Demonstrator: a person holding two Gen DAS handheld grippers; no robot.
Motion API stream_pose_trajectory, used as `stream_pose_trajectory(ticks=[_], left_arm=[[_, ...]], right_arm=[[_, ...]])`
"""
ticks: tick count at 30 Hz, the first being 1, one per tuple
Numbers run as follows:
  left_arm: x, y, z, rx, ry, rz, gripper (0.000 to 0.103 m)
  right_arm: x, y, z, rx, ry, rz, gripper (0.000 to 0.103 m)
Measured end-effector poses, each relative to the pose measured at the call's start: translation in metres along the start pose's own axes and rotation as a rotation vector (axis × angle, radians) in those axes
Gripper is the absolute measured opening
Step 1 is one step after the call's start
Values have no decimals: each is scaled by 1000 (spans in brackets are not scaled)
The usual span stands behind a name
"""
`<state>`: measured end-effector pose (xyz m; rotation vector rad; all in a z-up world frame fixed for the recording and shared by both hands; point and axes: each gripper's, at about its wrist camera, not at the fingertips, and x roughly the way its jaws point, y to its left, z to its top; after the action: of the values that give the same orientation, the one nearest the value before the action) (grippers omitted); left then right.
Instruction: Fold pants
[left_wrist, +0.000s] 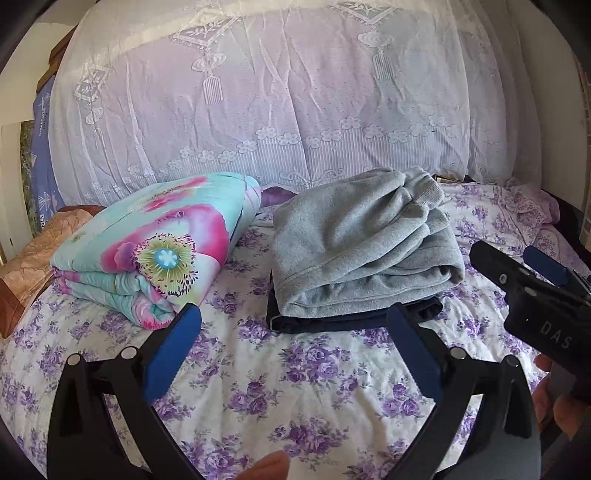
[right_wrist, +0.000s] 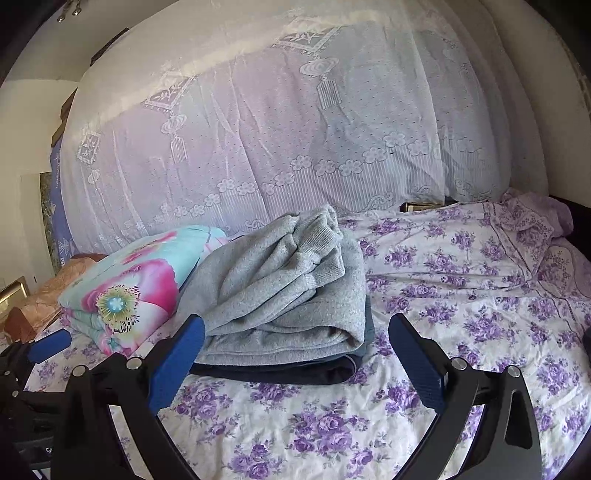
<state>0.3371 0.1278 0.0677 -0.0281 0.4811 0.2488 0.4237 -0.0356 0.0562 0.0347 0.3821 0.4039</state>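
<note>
Grey fleece pants (left_wrist: 362, 251) lie folded in a thick bundle on the bed, on top of a folded dark navy garment (left_wrist: 354, 321). The same stack shows in the right wrist view (right_wrist: 288, 295), with the navy piece (right_wrist: 280, 371) under it. My left gripper (left_wrist: 295, 325) is open and empty, held just in front of the stack. My right gripper (right_wrist: 297, 332) is open and empty, close to the stack's near edge; its body appears in the left wrist view (left_wrist: 532, 291) to the right of the pants.
A folded floral quilt (left_wrist: 155, 243) lies left of the stack, also in the right wrist view (right_wrist: 129, 288). The bed has a purple-flowered sheet (left_wrist: 295, 387). A tall pile under white lace cloth (left_wrist: 258, 92) stands behind. A pillow (right_wrist: 532, 229) lies at the far right.
</note>
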Motion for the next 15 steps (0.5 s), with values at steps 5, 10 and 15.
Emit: stream_pose_trajectory(ticks=[5,10,15], left_arm=[[0,0,0,-9,1,-11,98],[4,3,-2,-28,10,-12,98],[1,-4,-2,7,4,-8,98]], right_arm=[[1,5,-1,-21,5,0,100],[2,6,-2,-22,12,6,100],[2,6,-2,-21,11,6,100]])
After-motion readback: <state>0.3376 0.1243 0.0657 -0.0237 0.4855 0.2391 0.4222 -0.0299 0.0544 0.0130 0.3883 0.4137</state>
